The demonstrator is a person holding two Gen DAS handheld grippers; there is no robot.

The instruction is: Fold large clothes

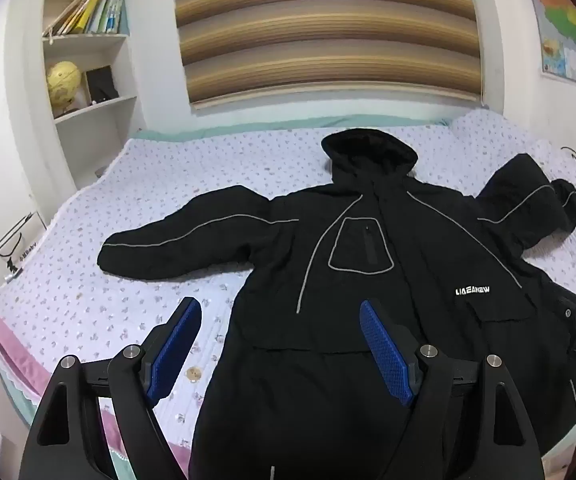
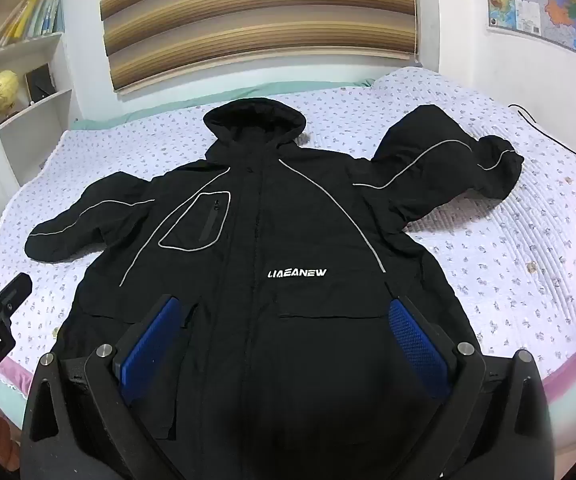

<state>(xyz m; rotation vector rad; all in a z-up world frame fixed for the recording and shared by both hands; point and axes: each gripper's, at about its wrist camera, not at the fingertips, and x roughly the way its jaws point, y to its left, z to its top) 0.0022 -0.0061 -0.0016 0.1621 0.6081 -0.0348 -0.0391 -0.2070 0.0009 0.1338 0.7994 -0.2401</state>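
The jacket (image 2: 255, 248) lies front-up and spread flat on the bed (image 2: 528, 248), hood (image 2: 253, 120) toward the striped blind (image 2: 263, 16), hem toward me. As I read it, nothing of the folding is done yet: the body is open to its full width and both sleeves are out to the sides. The sleeve on my left (image 1: 183, 236) lies nearly straight on the quilt, while the sleeve on my right (image 2: 444, 160) is bent, with its cuff bunched and doubled over. So what remains is all of it: both sleeves brought in across the chest, then the body folded down its length, and probably the hood tucked in.

My left claw (image 1: 275, 344) hovers low over the near left edge of the jacket, with its jaws spread wide and nothing between them; one blue pad (image 1: 175, 348) sits over bare quilt and the other over the black cloth. I cannot tell whether either pad touches the fabric.

My right claw (image 2: 283, 344) is also wide open and empty, poised above the lower front of the jacket, roughly astride the zip line and below the white lettering (image 2: 296, 273). Both claws point forward toward the hood, side by side at the hem end. From here I judge that the bent right sleeve will need straightening before it folds cleanly.
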